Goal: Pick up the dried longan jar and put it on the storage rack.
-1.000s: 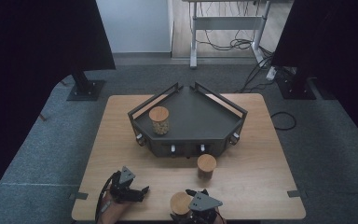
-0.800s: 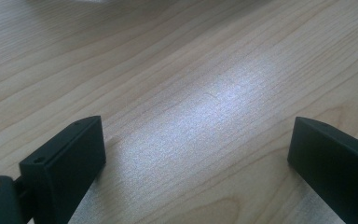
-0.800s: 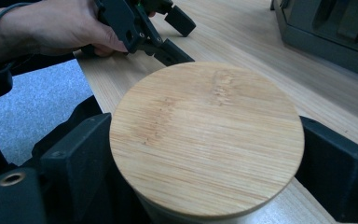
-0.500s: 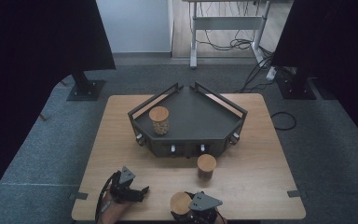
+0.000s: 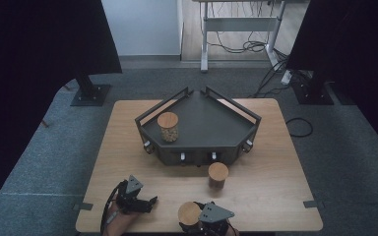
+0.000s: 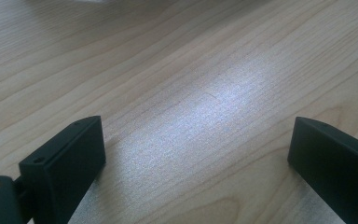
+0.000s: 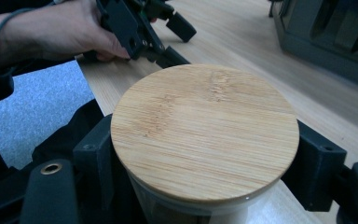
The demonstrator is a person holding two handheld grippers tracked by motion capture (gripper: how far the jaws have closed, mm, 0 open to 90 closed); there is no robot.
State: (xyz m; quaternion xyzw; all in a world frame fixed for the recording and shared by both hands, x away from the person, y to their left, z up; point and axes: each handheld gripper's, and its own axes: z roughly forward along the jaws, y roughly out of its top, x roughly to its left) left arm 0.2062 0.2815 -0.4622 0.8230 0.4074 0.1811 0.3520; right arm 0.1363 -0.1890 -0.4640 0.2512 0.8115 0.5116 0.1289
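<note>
Since the earlier frame, the right hand-held gripper point(image 7: 205, 182) has been closed: its jaws have just been drawn in and now pinch the lidded jar point(image 7: 205, 135) at the bench's point(image 5: 275, 196) near edge. The left hand-held gripper point(image 6: 196, 158) is spread, resting unmoved over bare wood.

The high view is dim overall; dark curtains at both upper corners lose all detail, while the table point(image 5: 275, 162) is evenly lit. In the left gripper view, a pale glare patch lies across the wood grain, possibly from overhead light. In the right gripper view, the bamboo lid point(image 7: 205, 130) is sharp; the background softens.
</note>
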